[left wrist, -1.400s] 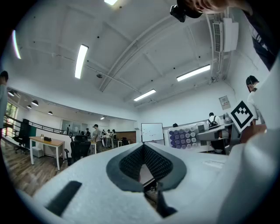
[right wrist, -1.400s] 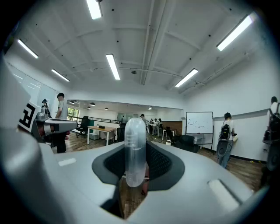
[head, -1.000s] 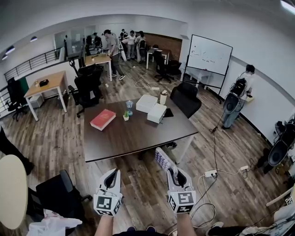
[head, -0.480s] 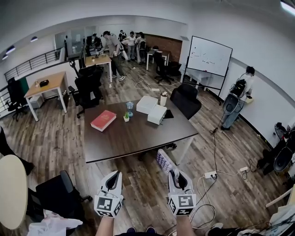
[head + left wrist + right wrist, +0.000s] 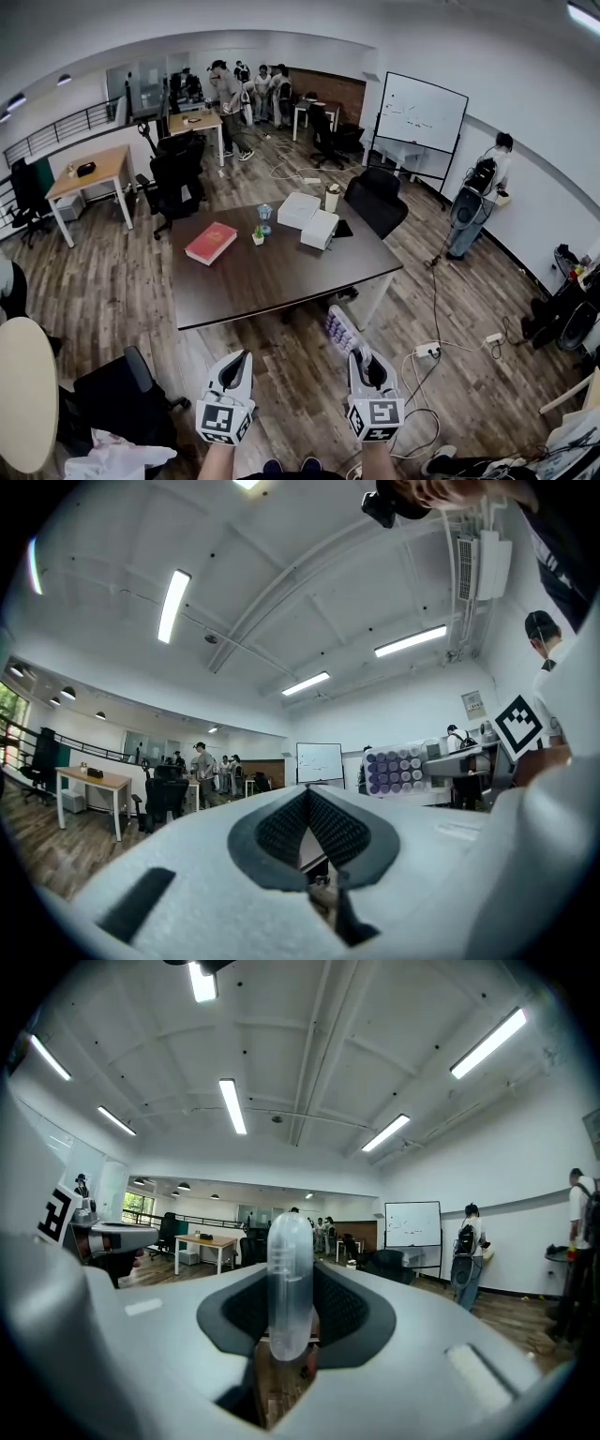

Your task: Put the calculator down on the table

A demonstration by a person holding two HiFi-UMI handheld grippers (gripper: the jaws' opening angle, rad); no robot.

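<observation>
Head view: taken from the person's head, aimed forward and steeply down. The left gripper (image 5: 237, 356) and right gripper (image 5: 362, 354) are seen close at the bottom edge. The dark table (image 5: 281, 272) is seen farther off at centre. The room is bowed by the wide lens.

Left gripper view: set low behind that gripper's jaws and aimed level along them; the lower frame is filled by the jaws.

Right gripper view: set likewise, with the calculator (image 5: 289, 1279) edge-on close before the lens.

Shared by all three: whiteboard (image 5: 422, 112) and the far group of people (image 5: 253, 80). Each gripper is caught at the edge of the other's view.
</observation>
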